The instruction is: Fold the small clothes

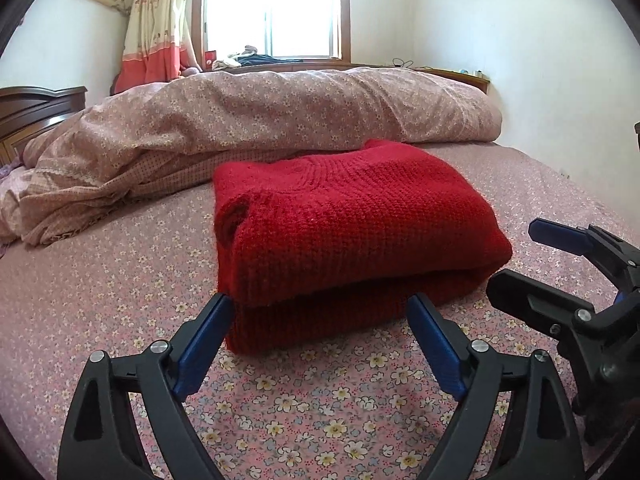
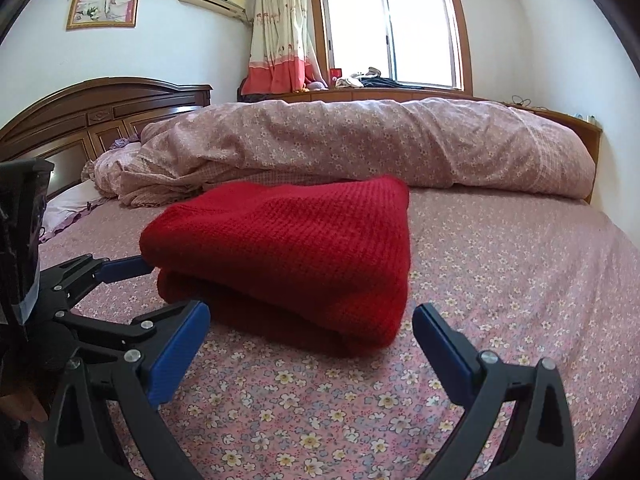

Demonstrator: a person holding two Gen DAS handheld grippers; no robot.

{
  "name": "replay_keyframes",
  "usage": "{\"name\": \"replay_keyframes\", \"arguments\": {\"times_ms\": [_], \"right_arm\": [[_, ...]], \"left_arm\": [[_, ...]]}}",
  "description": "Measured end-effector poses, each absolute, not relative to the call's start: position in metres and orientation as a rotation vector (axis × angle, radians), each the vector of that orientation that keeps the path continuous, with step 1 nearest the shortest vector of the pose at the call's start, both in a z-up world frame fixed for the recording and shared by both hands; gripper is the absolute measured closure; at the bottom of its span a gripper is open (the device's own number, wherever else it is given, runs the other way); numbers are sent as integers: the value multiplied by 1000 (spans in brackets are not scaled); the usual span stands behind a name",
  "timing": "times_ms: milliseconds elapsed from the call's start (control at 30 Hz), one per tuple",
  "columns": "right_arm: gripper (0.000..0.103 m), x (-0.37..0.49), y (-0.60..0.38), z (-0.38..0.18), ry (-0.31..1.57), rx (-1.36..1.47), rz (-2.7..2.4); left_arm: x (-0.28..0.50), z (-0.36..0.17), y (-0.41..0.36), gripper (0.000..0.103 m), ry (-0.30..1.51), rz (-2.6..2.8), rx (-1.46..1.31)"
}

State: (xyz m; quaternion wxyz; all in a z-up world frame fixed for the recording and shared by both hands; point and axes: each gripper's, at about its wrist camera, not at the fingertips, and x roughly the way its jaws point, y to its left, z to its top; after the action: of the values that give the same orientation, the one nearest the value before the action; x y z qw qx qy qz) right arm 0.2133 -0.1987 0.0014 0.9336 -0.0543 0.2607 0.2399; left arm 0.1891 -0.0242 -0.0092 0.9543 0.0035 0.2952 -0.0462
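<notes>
The folded red sweater (image 1: 352, 232) lies on the flowered bed sheet (image 1: 120, 280) just ahead of both claws — left gripper (image 1: 320, 312) and right gripper (image 2: 312, 324) gape empty. Its far edge is hidden by its own bulk.

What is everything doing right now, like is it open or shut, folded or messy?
red sweater: folded, lying flat on the bed, nothing gripping it
left gripper: jaws open, at the sweater's near edge
right gripper: jaws open, empty
duvet: rolled up and rumpled, behind the sweater
curtain: pulled to one side
window: uncovered, bright
</notes>
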Motion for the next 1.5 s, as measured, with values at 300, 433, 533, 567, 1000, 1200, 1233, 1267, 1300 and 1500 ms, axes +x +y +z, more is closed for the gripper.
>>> {"name": "replay_keyframes", "arguments": {"times_ms": [300,433,533,567,1000,1200,1233,1267,1300,1500], "right_arm": [[0,215,-198,0,543,-108,497],[0,216,-198,-1,548,-108,498],[0,217,-196,-1,552,-109,497],[0,217,-197,-1,553,-109,497],[0,214,-196,-1,544,-103,498],[0,213,-196,0,541,-102,502],[0,212,-196,0,541,-101,502],[0,212,-196,0,541,-101,502],[0,213,-196,0,542,-101,502],[0,212,-197,0,547,-97,501]], "left_arm": [[189,-10,-24,14,605,-94,-2],[189,-10,-22,8,605,-90,-11],[189,-10,-21,7,603,-88,-11],[189,-10,-22,6,603,-87,-9],[187,-10,-24,5,593,-86,0],[187,-10,-24,5,593,-86,0],[187,-10,-24,5,593,-86,1],[187,-10,-24,5,594,-85,0],[187,-10,-24,5,593,-85,0],[186,-9,-24,5,594,-85,9]]}}
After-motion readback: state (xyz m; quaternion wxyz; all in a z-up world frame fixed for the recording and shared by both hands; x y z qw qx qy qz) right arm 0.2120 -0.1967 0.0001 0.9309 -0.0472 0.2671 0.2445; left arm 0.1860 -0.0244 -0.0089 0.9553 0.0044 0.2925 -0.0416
